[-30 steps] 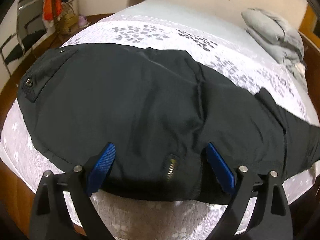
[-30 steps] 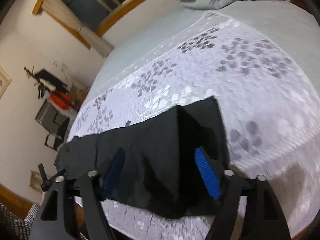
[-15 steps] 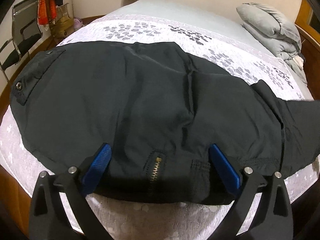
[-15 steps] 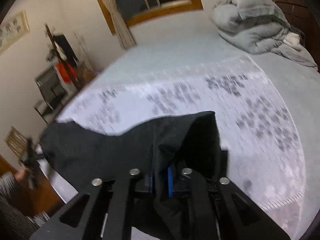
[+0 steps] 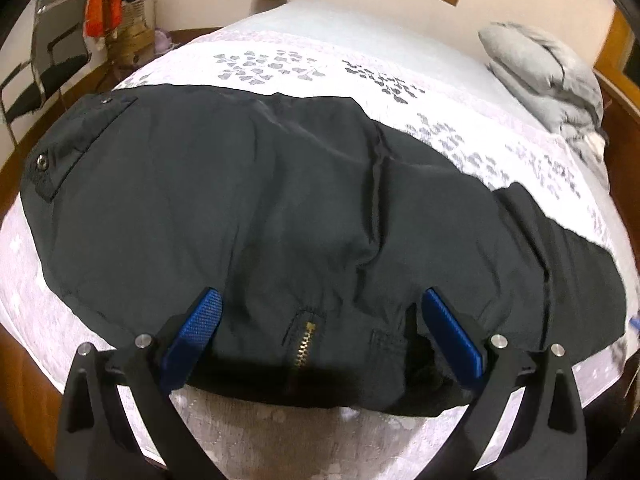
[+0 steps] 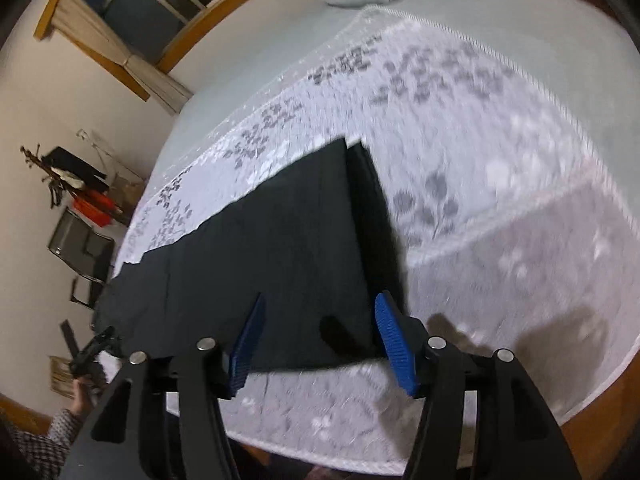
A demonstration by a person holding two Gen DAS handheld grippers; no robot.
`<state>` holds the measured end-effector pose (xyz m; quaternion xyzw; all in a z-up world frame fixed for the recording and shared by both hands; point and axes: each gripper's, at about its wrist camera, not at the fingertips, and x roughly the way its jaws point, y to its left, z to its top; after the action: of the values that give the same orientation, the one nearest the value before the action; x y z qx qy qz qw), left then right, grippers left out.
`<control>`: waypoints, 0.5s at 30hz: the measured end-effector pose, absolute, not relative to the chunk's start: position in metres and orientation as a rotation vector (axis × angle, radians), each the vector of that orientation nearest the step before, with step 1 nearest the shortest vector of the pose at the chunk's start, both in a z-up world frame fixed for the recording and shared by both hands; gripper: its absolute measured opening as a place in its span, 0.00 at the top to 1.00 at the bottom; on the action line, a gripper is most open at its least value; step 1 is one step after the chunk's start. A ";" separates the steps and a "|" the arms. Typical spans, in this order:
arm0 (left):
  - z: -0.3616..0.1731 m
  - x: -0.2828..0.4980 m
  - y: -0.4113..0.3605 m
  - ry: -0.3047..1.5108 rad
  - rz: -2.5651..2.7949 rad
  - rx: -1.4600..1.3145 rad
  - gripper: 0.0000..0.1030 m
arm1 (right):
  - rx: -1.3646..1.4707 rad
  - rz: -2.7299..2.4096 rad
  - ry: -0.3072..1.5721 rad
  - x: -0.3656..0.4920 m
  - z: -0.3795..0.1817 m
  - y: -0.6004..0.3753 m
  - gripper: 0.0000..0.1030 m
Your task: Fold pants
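Black pants [image 5: 280,208] lie spread across the bed, waist end with a brass zipper [image 5: 304,340] nearest the left wrist camera. My left gripper [image 5: 320,332] is open, its blue pads either side of the zipper area just above the fabric. In the right wrist view the leg end of the pants [image 6: 288,248] lies flat on the bedspread, one leg on the other. My right gripper [image 6: 320,336] is open and empty over the hem edge.
The bed has a white floral bedspread [image 5: 320,60] with a wooden frame [image 6: 600,412] around it. A grey folded duvet [image 5: 548,76] lies at the headboard end. A chair [image 5: 52,56] and clutter stand by the wall. The left hand with its gripper [image 6: 90,356] shows in the right wrist view.
My right gripper, shut on the leg fabric half a second ago, has opened and the leg end now lies flat. The left gripper stays open over the waist.
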<state>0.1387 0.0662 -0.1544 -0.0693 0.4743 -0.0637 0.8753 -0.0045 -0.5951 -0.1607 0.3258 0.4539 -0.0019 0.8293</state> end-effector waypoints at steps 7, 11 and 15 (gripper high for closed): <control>-0.157 0.137 0.059 0.991 -0.131 -0.124 0.03 | 0.600 -0.075 1.059 0.017 -0.185 -0.576 0.82; -0.160 0.137 0.056 0.992 -0.129 -0.101 0.03 | 0.595 -0.094 1.044 0.017 -0.177 -0.579 0.88; -0.166 0.136 0.053 0.990 -0.117 -0.072 0.03 | 0.523 -0.137 1.105 0.014 -0.183 -0.573 0.88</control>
<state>0.1363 0.0532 -0.1662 -0.0345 0.4748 -0.0562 0.8776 0.0141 -0.5731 -0.1827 0.2453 0.5182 -0.0643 0.8168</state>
